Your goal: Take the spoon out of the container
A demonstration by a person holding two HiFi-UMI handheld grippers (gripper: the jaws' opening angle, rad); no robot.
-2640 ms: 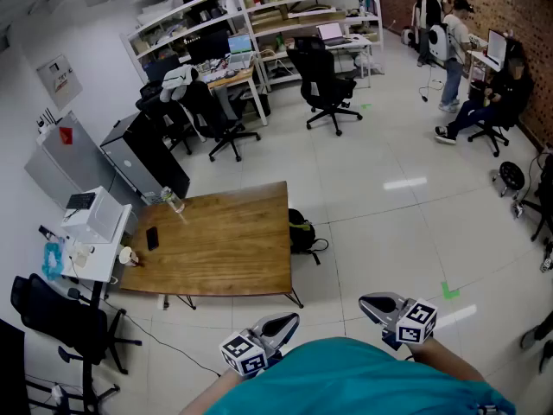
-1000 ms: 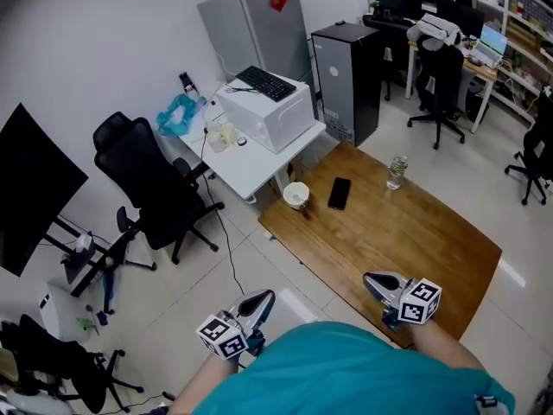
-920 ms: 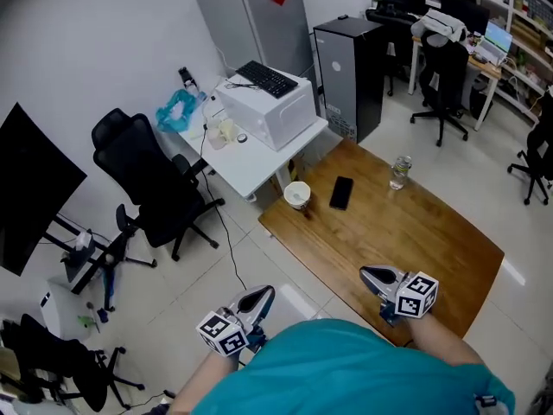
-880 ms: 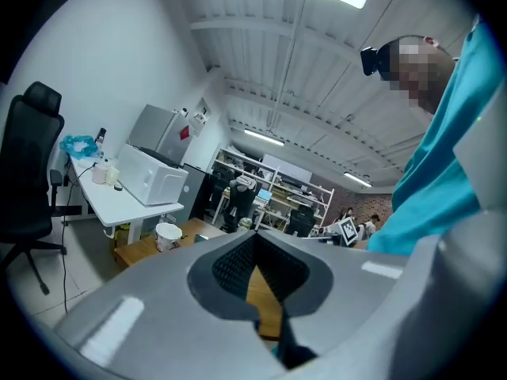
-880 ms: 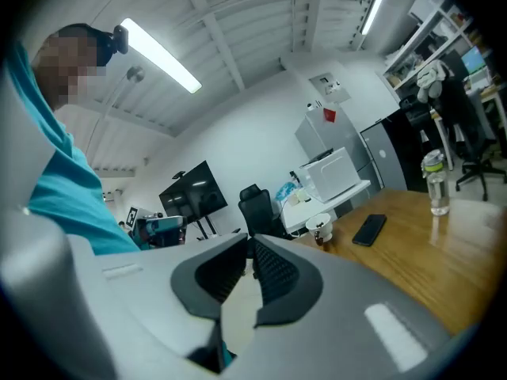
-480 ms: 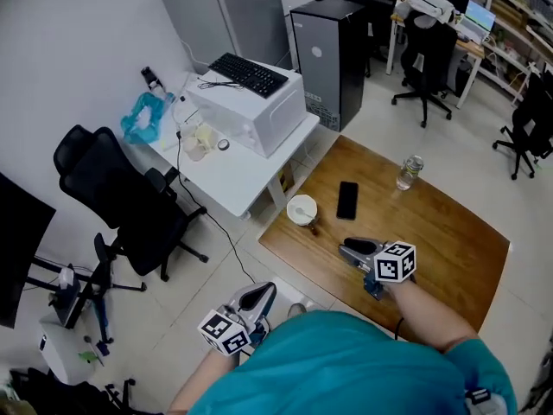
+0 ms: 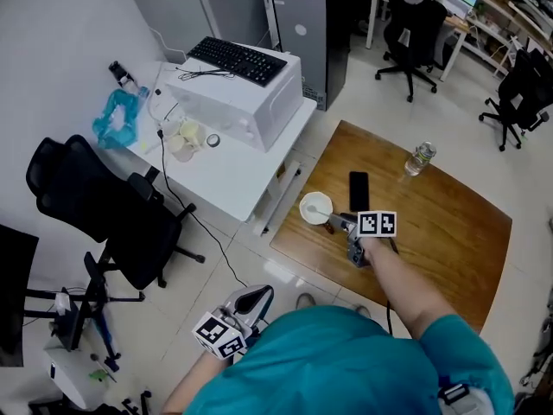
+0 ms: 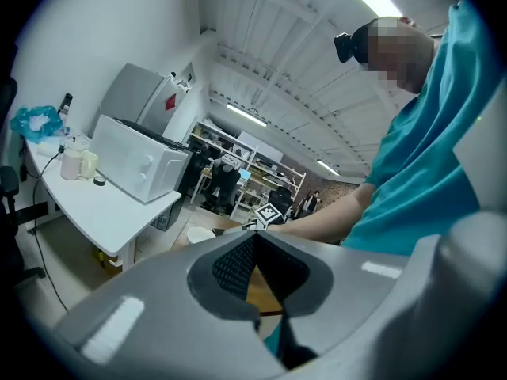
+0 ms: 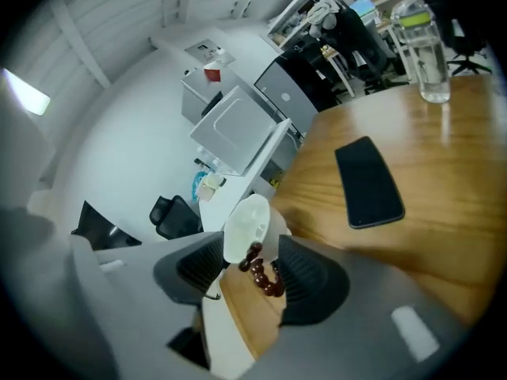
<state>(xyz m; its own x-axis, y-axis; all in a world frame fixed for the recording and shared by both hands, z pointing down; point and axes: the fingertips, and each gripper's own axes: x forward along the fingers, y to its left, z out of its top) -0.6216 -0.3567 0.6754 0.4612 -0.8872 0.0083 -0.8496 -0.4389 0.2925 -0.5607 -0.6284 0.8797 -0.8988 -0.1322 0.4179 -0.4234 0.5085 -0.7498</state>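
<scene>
A white container (image 7: pixel 314 207) stands near the left edge of the wooden table (image 7: pixel 449 232), with a pale spoon (image 7: pixel 320 211) lying inside it. My right gripper (image 7: pixel 337 224) reaches to its right side, jaws opening. In the right gripper view the container (image 9: pixel 247 226) sits just ahead between the spread fingers without the pads pressing on it, and a string of dark red beads (image 9: pixel 262 273) lies at its foot. The spoon is hard to make out there. My left gripper (image 7: pixel 257 298) hangs low by my body, away from the table, with its fingertips (image 8: pixel 252 241) together and nothing between them.
A black phone (image 7: pixel 359 190) lies on the table beyond the container, and a clear water bottle (image 7: pixel 420 158) stands farther right. A white side table (image 7: pixel 229 180) with a microwave-like box (image 7: pixel 233 93) adjoins the wooden table. Black office chairs (image 7: pixel 95 206) stand on the floor at left.
My view has swung over the wooden table. The right gripper has reached forward and left to the white container, its jaws spreading. The left gripper has stayed low by my body.
</scene>
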